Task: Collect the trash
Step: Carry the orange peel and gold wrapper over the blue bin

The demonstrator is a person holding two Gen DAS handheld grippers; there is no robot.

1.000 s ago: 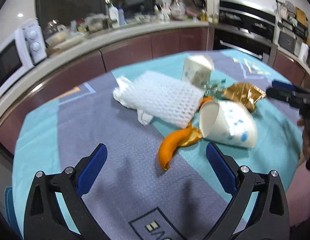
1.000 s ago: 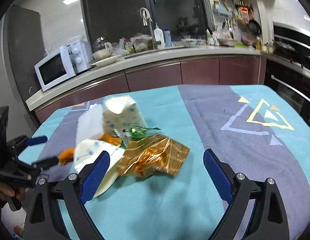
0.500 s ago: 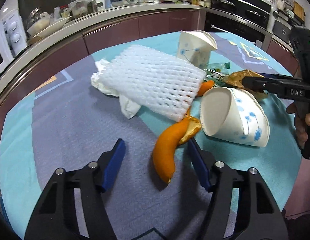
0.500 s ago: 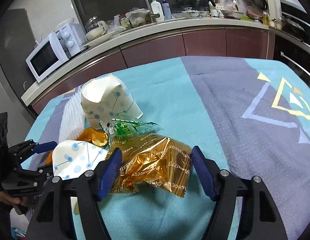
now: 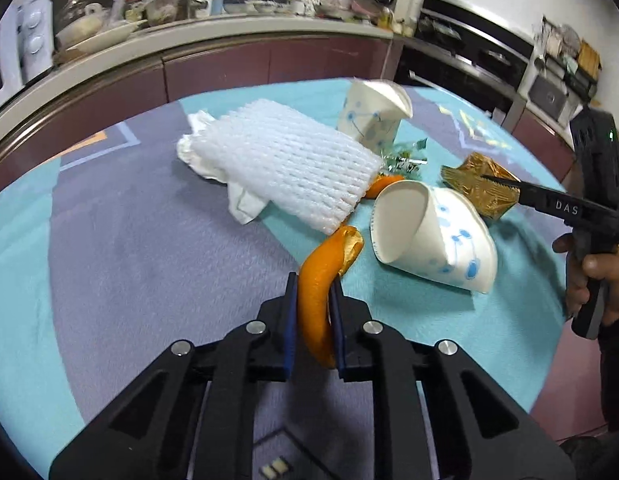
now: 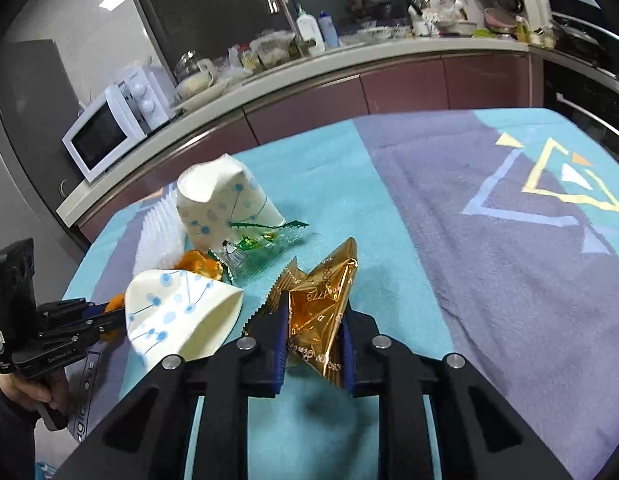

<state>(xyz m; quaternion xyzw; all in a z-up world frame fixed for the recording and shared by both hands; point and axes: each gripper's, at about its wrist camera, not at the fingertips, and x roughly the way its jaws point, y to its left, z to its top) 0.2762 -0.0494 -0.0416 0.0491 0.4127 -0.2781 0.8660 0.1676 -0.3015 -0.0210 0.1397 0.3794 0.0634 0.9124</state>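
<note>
My left gripper [image 5: 313, 304] is shut on an orange peel [image 5: 319, 276] at the near side of the trash pile. My right gripper [image 6: 313, 320] is shut on a crumpled gold foil wrapper [image 6: 317, 304]; it also shows in the left wrist view [image 5: 479, 188]. Between them lies a tipped paper cup with blue dots [image 5: 429, 236], also in the right wrist view [image 6: 181, 316]. A second paper cup [image 5: 371, 114] stands mouth down behind. A white foam net [image 5: 285, 164] lies over a crumpled tissue [image 5: 197, 152]. A green clear wrapper [image 6: 257, 244] lies by the cups.
The trash lies on a table with a teal and purple cloth [image 6: 489, 248]. A kitchen counter with a microwave [image 6: 109, 132], sink tap and bottles runs behind. An oven [image 5: 469, 60] stands at the right. The table's near edge shows at the right [image 5: 565, 360].
Both grippers moved forward into the pile and closed: the left onto the orange peel, the right onto the gold wrapper, which now stands crumpled upward.
</note>
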